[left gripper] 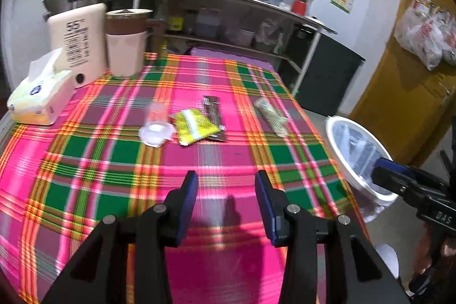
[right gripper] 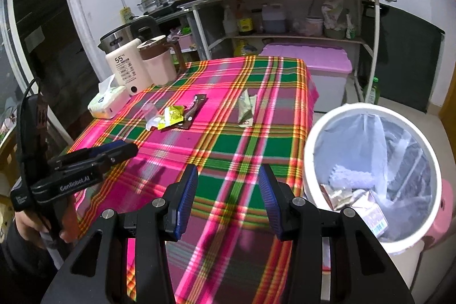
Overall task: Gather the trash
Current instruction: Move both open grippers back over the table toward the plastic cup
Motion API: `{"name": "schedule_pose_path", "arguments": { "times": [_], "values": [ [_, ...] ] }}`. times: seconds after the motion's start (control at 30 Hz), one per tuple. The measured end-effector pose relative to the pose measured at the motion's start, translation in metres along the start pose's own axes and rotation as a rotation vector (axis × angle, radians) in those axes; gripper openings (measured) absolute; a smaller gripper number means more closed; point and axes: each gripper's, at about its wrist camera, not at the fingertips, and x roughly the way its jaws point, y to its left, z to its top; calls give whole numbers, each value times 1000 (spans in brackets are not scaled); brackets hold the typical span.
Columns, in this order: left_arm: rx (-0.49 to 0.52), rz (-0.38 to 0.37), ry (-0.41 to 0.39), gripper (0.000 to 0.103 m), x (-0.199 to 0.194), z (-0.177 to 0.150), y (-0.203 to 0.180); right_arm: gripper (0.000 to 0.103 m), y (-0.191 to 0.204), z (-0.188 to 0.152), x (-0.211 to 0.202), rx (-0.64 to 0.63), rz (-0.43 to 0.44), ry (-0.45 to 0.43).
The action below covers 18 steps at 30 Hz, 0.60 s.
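Left wrist view: our left gripper hovers over the near part of the plaid table, jaws wide apart, holding nothing. Trash sits mid-table, well ahead of it: a clear plastic cup on its side, a yellow wrapper touching it, a brown wrapper partly under the yellow one, and a pale wrapper alone further right. Risks as we judge them: the cup looks light and round, so closing fingers could roll it away; grabbing yellow could drag the brown one along or drop it short of the bin.

Right wrist view: our right gripper is near the table's right edge, jaws also wide, empty. This view shows what the left one barely does: the bin's inside, lined with a bag and already holding trash, sitting just off the table's right side. The left view shows the wrappers' overlap more clearly.
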Motion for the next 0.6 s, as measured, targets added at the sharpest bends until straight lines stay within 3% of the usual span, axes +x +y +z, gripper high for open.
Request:
{"name": "schedule_pose_path", "arguments": {
  "times": [0.27,0.6],
  "values": [
    [-37,98,-2,46,16,17,34,46,4,16,20,-12,8,8],
    [-54,132,28,49,50,35,53,46,3,37,53,-22,0,31]
  ]
}}
